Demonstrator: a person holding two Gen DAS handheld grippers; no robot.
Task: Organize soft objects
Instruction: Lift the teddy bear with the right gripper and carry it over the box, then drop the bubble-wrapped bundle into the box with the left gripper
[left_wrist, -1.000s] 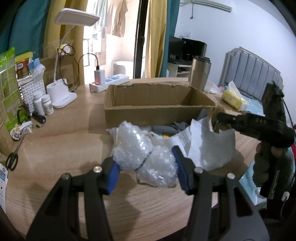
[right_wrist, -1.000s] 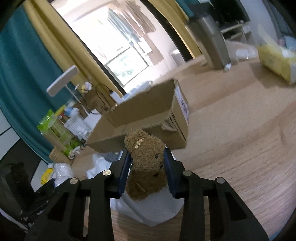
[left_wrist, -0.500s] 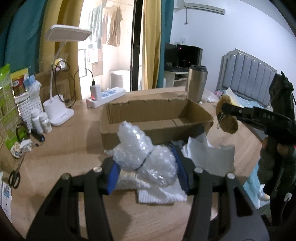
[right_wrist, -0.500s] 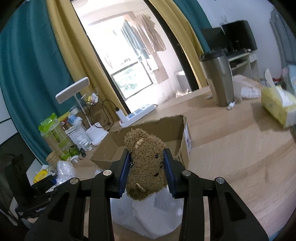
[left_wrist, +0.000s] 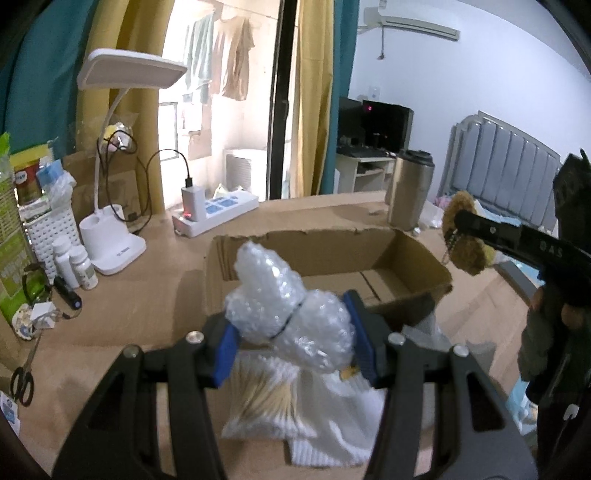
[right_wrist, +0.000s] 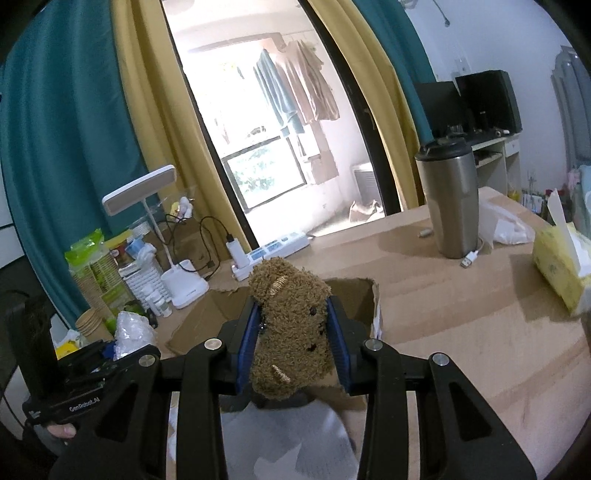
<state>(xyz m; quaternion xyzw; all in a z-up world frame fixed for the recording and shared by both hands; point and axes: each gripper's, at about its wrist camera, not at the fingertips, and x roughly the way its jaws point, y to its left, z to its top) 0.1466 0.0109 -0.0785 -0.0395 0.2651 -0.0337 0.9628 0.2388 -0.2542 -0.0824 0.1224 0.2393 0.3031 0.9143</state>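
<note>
On the left wrist view: left gripper (left_wrist: 293, 345), blue pads clamped on a bundle of bubble wrap (left_wrist: 291, 317) bound at its middle by a dark band, held above the wooden table (left_wrist: 129, 306). Beneath it, lying on the table: a clear bag of cotton swabs (left_wrist: 258, 402) and a folded white cloth (left_wrist: 332, 435). Just beyond: an open cardboard box (left_wrist: 332, 258), flaps torn, its inside bare as far as can be seen. Right of the box, raised above its right end: right gripper (left_wrist: 463, 236), seen from the side, gripping a brown plush toy (left_wrist: 469, 254) with a small chain hanging from it; a hand (left_wrist: 554, 314) on its handle. Further items: white desk lamp (left_wrist: 118, 177), white power strip (left_wrist: 218, 212) with a charger plugged in, two small white bottles (left_wrist: 75, 262), scissors (left_wrist: 24, 380) at the left edge, steel tumbler (left_wrist: 410, 192) behind the box. Across the right wrist view: right gripper (right_wrist: 293, 347), blue pads pressed against both flanks of the brown plush toy (right_wrist: 291, 332), held clear of the table (right_wrist: 480, 314) in front of the cardboard box (right_wrist: 365, 295). Below the toy: a grey-white cloth (right_wrist: 295, 439). At lower left: left gripper (right_wrist: 107, 354) with the bubble wrap (right_wrist: 133, 332) in its grasp. Further items: steel tumbler (right_wrist: 448, 199), yellow tissue pack (right_wrist: 561, 258), desk lamp (right_wrist: 147, 199), power strip (right_wrist: 273, 251).
</note>
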